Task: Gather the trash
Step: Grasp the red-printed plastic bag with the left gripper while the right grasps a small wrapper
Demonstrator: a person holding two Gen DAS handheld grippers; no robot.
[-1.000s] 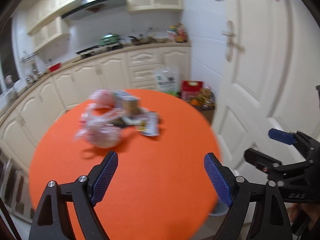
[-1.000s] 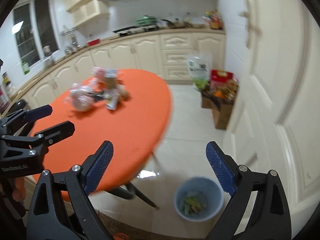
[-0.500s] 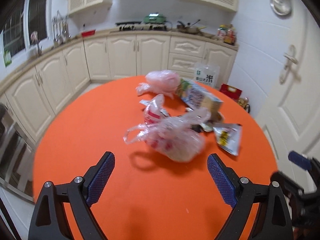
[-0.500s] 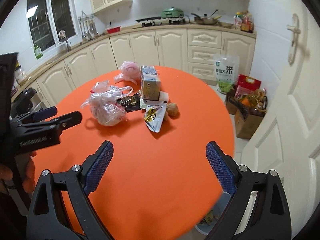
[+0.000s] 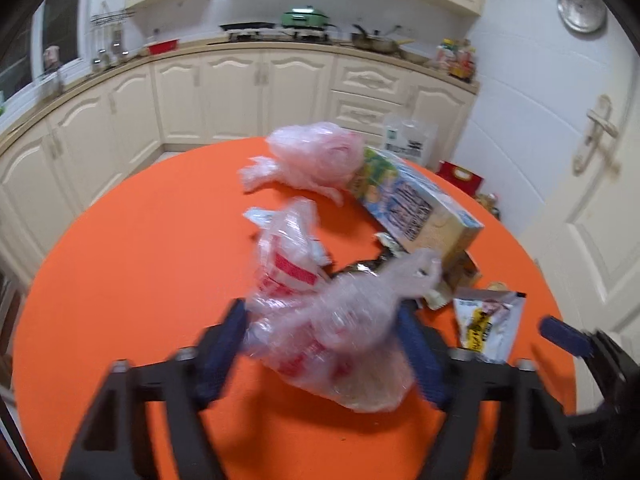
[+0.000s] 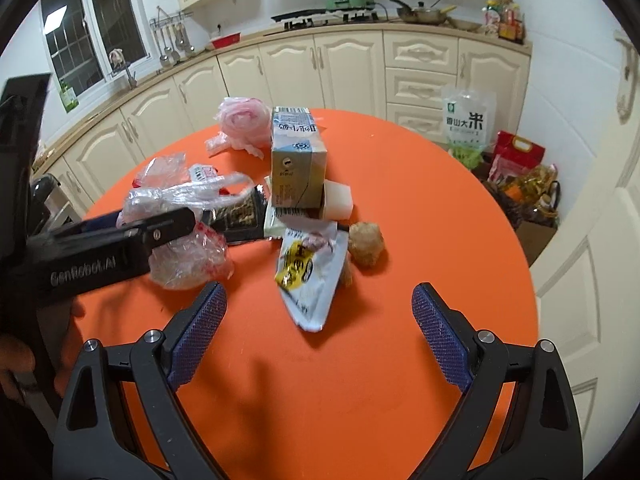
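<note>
Left wrist view looks down on a round orange bench (image 5: 132,248) strewn with trash, with the left hand-held gripper (image 5: 320,344) straddling a crumpled clear plastic bag (image 5: 332,340) printed in red. Its jaws are closing with the bag between them; the blue pads sit at the bag's two sides, but motion blur hides whether they press on it yet. Beyond the bag lie a pink plastic bag (image 5: 316,156) at the far side of the bench and a drink carton (image 5: 420,212) on its side just right of it, its far end touching the pink bag. A white and yellow snack wrapper (image 5: 488,328) lies to the right of the clear bag, near the bench's edge. In the right wrist view, the right hand-held gripper (image 6: 320,320) hangs released over bare orange bench, jaws spread wide with nothing between them, just short of the snack wrapper (image 6: 308,276). A brown lump (image 6: 366,244) sits just beside that wrapper on its right. The carton (image 6: 298,168) lies behind them, with a black wrapper (image 6: 236,216) to its left. The left hand-held gripper (image 6: 168,226) reaches in from the left edge, its tip over the clear bag (image 6: 188,256).
</note>
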